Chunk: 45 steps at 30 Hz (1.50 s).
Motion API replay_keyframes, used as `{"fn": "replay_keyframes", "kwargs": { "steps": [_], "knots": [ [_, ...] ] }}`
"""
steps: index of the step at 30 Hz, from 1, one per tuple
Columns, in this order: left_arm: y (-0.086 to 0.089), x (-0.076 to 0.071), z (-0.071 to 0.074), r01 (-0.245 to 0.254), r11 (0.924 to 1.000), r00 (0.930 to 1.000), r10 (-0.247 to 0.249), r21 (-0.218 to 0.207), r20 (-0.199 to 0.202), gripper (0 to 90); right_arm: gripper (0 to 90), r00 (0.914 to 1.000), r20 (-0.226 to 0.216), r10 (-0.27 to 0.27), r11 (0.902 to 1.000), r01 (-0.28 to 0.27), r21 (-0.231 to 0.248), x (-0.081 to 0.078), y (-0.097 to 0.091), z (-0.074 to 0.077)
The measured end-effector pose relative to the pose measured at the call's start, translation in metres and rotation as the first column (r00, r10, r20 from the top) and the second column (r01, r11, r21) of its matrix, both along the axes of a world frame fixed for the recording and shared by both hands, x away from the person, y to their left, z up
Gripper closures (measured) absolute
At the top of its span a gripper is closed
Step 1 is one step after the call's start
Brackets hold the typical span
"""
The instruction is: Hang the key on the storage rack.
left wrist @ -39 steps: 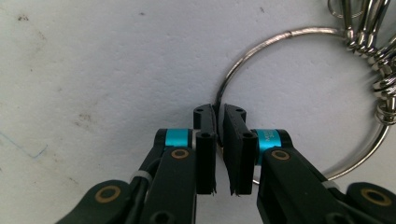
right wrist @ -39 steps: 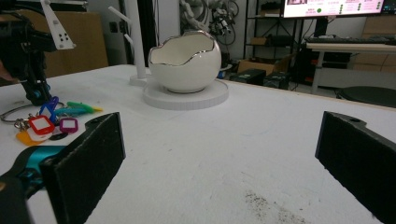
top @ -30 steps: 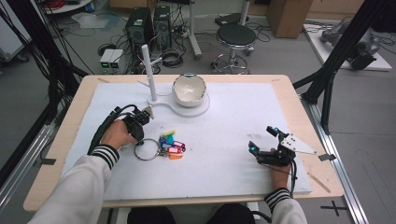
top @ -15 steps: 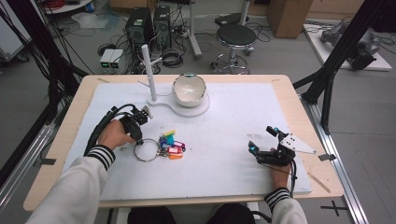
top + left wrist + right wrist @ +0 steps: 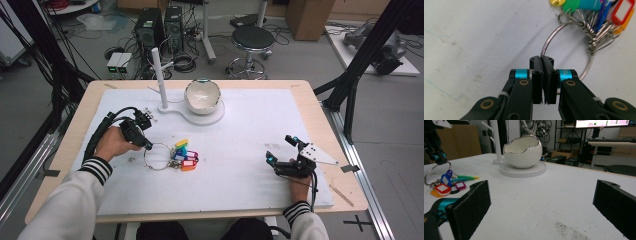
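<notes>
My right tongs (image 5: pixel 281 151) rest nearest me on the white mat (image 5: pixel 240 200), jaws spread wide with nothing between them. I judge they are parked there to stay clear of the work while keeping a level line of sight across the desk (image 5: pixel 320 107).

Further out on my left side, my left tongs (image 5: pixel 542 63) are clenched on the wire of the key ring (image 5: pixel 564 27). I hold it by the bare part of the loop, on the side away from the bunch of coloured tags (image 5: pixel 596 10), because there the wire is free of clutter and the jaws can pinch it cleanly. In the right gripper view the near part of the loop stands up off the mat under the tongs while the tags (image 5: pixel 445 185) lie on the surface, so the ring is tilted, hanging from my grip with its weight trailing behind.

In the high view, the ring (image 5: pixel 159 156) lies left of centre on the mat, and its long axis runs from my left tongs (image 5: pixel 148 146) toward the tags (image 5: pixel 184 155), pointing to my right and a little toward me.

Beyond them stands the white stand (image 5: pixel 192 112) with its upright peg (image 5: pixel 159 75) and egg-shaped bowl (image 5: pixel 202 95). The peg looks to me like the likely place to hang the ring, which would explain gripping the loop's open side.
</notes>
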<state>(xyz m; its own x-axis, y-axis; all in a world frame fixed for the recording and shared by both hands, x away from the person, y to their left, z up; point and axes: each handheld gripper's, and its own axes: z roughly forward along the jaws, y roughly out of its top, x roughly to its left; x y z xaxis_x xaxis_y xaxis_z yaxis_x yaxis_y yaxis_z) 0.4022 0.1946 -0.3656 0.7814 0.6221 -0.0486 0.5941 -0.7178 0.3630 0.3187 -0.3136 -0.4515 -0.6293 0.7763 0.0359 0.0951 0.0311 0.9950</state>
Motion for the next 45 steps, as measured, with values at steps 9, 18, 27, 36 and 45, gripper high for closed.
{"fn": "replay_keyframes", "kwargs": {
  "steps": [9,18,27,36,45],
  "knots": [
    [0.011,-0.004,0.02,0.059,0.9858,0.9931,-0.042,-0.158,0.11,87.3,0.9,1.0,-0.003,0.001,1.0,-0.001,0.001,0.0,0.0,0.0],
    [0.019,-0.01,0.037,0.093,0.9653,0.967,-0.03,-0.244,0.253,87.5,0.9,1.0,0.004,0.0,1.0,0.0,-0.009,0.0,0.001,0.0],
    [0.021,-0.008,0.06,0.153,0.9376,0.919,-0.019,-0.312,0.394,87.5,0.9,1.0,0.003,-0.002,1.0,0.002,-0.008,0.0,0.0,0.0],
    [0.026,0.002,0.074,0.136,0.9014,0.8749,0.086,-0.411,0.477,87.5,0.9,1.0,0.005,-0.001,0.9999,0.001,-0.011,0.0,0.001,0.0],
    [0.034,0.021,0.071,0.065,0.8713,0.8507,0.207,-0.487,0.483,87.5,0.9,1.0,0.003,-0.003,1.0,0.003,-0.009,0.0,0.0,0.0]
  ]
}}
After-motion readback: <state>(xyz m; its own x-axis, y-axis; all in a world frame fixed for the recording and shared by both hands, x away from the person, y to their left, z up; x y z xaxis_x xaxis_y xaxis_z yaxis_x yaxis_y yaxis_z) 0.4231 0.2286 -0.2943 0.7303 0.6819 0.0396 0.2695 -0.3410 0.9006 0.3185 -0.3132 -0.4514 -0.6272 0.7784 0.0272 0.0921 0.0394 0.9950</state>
